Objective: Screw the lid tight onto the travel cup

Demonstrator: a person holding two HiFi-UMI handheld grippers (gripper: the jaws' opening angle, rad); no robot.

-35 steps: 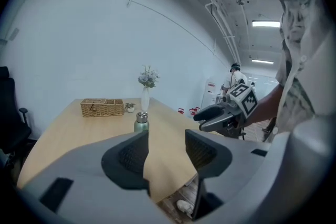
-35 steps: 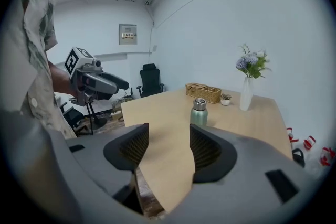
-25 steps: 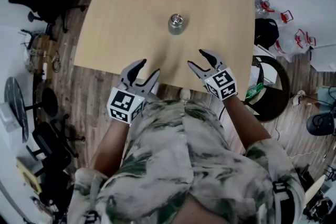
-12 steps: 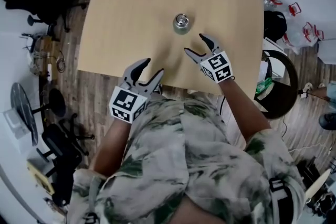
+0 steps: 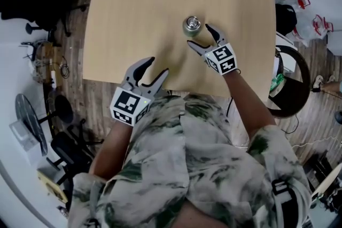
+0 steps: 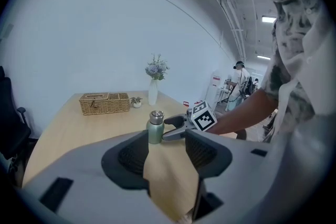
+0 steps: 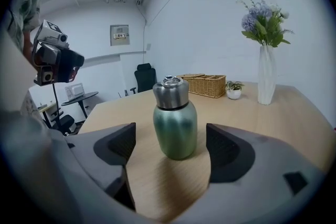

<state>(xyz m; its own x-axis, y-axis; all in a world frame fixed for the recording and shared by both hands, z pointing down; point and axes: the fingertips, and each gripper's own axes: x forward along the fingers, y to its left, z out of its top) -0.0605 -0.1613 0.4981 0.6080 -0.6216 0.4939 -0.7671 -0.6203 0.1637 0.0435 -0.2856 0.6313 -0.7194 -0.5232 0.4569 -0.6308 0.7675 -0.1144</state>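
One travel cup (image 7: 175, 128), lid (image 7: 170, 94) sitting on top, upright mid-tabletop (image 5: 133, 18). Right gripper (image 5: 198, 35) has moved in and its jaws just opened wide; the cup is at their mouth, untouched. Left gripper (image 5: 158, 64) is partly open and empty, near the tabletop edge. Grasp looks next.

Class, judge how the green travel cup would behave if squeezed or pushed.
The travel cup looks like rigid metal, so it probably won't flex. Its glossy rounded body may be slippery. Squat and wide-based, it seems unlikely to tip unless pushed near the lid.
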